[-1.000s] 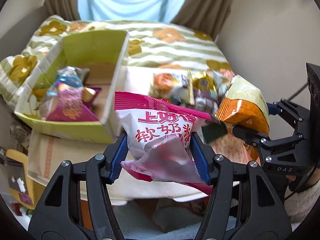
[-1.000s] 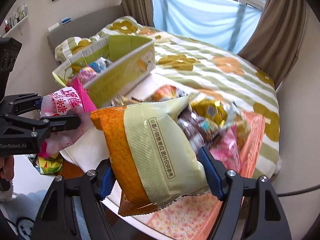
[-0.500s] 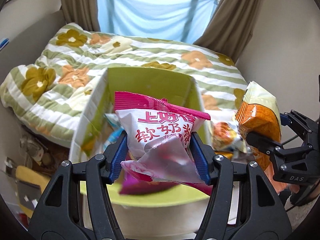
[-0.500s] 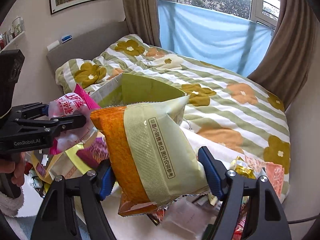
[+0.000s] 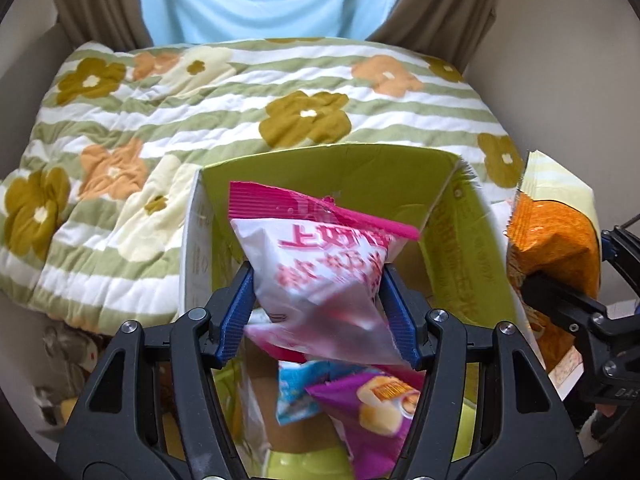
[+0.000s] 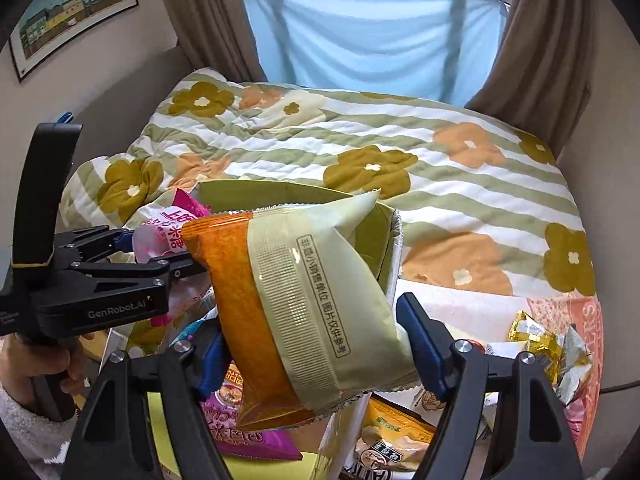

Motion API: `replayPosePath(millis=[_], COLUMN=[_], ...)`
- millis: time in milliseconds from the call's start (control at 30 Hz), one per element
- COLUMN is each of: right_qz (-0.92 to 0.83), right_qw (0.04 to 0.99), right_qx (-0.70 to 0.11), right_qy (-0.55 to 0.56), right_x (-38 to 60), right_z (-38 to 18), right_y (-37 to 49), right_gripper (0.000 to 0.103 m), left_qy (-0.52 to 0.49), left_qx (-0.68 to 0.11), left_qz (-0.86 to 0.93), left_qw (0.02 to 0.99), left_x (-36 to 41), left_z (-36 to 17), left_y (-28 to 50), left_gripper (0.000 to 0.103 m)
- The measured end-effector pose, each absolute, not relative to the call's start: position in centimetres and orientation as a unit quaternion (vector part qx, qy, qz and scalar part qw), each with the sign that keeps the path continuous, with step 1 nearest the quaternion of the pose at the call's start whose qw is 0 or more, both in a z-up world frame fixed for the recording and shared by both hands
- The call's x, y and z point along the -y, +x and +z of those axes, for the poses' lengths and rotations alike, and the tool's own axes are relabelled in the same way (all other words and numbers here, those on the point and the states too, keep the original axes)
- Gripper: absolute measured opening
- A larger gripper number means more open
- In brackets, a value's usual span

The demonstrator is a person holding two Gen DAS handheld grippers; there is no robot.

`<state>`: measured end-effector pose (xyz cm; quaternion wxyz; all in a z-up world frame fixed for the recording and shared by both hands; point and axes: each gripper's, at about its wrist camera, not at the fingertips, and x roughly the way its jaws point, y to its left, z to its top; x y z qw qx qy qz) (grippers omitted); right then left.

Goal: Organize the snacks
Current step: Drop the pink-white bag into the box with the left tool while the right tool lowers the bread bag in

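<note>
My left gripper [image 5: 318,312] has the pink-and-white candy bag [image 5: 320,276] between its blue pads, hanging over the open green box [image 5: 460,240]. The jaws are easing apart, and the pads look to be still touching the bag's sides. The bag has a magenta crimped top edge and red printed characters on white, blurred in the left wrist view.

My right gripper [image 6: 312,352] is clamped on the orange-and-cream chip bag [image 6: 300,292], which tilts over the box's near right corner; a line of small black print runs down its cream back.

Inside the box, under the candy bag, lie a purple packet [image 5: 372,412] and a light blue packet [image 5: 296,396].

The box sits at the edge of a bed with a green-striped floral quilt [image 5: 200,112]. To the right of the box, more snack packets, gold and white ones [image 6: 548,344], lie loose. Blue curtain [image 6: 368,36] hangs behind the bed.
</note>
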<state>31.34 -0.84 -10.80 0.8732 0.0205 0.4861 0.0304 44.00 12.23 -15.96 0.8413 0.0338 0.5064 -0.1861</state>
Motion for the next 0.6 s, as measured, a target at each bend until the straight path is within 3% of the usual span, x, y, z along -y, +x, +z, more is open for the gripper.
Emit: replayPosePath(millis=[67,100,133,600], right_qz=[0.019,0.015,0.014,0.042], right_qw=[0.869,0.867,0.865,0.859], right_qx=[-0.494,-0.498,-0.501,-0.509], right_qy=[0.029,0.033,0.034,0.034], right_x=[0.8,0.8,0.7,-1.6], right_z=[-11.2,-11.5,-11.6,-12.8], right_y=[31.7,31.8,32.1,34.7], right_gripper=[0.072,0.072,0.072,0.072], left_qy=[0.05,0.06,0.063,0.007], left_qx=[-0.508,-0.508,-0.505,-0.513], left_qz=[-0.187,-0.184,-0.184,-0.155], left_qw=[0.839,0.839,0.841,0.844], left_x=[-11.9,-11.7,-11.8,-15.6], left_z=[-16.7,-17.0,-17.1,-16.3], left_y=[44.8,45.1,45.1,40.9], left_gripper=[0.082,0.1,0.103,0.103])
